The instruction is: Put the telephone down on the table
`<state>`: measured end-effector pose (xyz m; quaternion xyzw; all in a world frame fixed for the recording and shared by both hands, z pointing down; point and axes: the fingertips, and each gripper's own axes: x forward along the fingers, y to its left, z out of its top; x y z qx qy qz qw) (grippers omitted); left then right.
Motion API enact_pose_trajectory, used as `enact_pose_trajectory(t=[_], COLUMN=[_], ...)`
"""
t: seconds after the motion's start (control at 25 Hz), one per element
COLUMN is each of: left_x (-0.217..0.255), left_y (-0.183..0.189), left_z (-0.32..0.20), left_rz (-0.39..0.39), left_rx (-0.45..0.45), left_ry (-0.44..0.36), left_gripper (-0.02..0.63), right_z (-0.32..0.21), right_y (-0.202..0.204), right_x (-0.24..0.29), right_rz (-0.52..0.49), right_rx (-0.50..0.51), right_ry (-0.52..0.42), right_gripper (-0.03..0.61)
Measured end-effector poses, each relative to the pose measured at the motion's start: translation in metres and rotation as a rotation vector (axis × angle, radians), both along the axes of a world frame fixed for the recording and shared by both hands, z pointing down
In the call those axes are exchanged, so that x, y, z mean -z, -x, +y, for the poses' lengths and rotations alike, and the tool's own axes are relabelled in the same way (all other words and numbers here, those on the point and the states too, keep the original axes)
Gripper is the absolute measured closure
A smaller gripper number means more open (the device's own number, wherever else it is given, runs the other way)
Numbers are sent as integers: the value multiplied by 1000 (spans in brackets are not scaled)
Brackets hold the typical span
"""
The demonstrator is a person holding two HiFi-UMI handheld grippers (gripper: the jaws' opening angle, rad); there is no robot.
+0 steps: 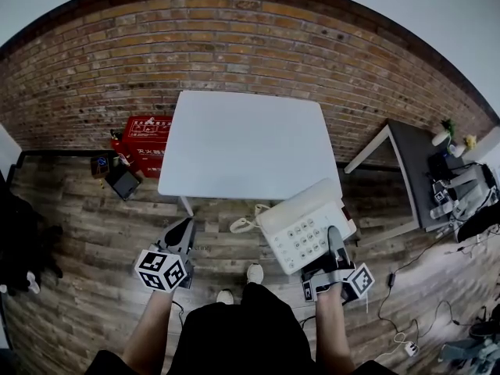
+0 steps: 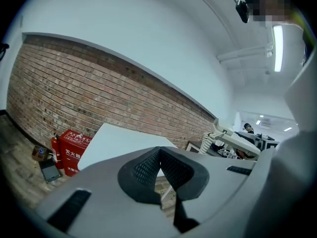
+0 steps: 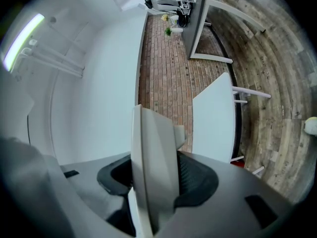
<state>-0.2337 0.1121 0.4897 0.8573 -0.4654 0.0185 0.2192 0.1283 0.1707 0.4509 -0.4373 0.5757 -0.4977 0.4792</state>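
Observation:
The white telephone [image 1: 303, 223], keypad up, hangs in the air just off the near right corner of the white table [image 1: 246, 143]. My right gripper [image 1: 335, 247] is shut on its near edge. Its coiled cord [image 1: 245, 224] hangs off its left side. In the right gripper view the phone's body [image 3: 153, 167] stands edge-on between the black pads, with the table [image 3: 215, 118] beyond. My left gripper [image 1: 180, 241] hovers over the floor in front of the table's near left corner, shut and empty. In the left gripper view its pads [image 2: 148, 167] meet, and the telephone [image 2: 237, 140] shows at the right.
A brick wall runs behind the table. A red fire-extinguisher box [image 1: 145, 141] and a small black object [image 1: 123, 183] lie on the wooden floor at the left. A grey desk [image 1: 418, 170] with clutter stands at the right, with cables [image 1: 406, 342] on the floor nearby.

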Motion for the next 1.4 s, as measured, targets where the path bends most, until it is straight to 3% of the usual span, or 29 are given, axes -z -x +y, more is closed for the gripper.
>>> enact_pose_trajectory(t=[0.36,0.8,1.4], left_x=[-11,-5,0], left_y=[-11,-47,-99], left_z=[-18,-96,-188], left_rz=[-20,-25,-39], left_rx=[18,48,132], left_ry=[23,14,34], left_gripper=[600,600,600], right_z=[-37,-128,-260], right_y=[-4,-34,-57], right_x=[-7,-6,-29], right_rz=[-13,3,4], right_rx=[46,122,322], right_ry=[3,-17,13], right_gripper=[362,362,362])
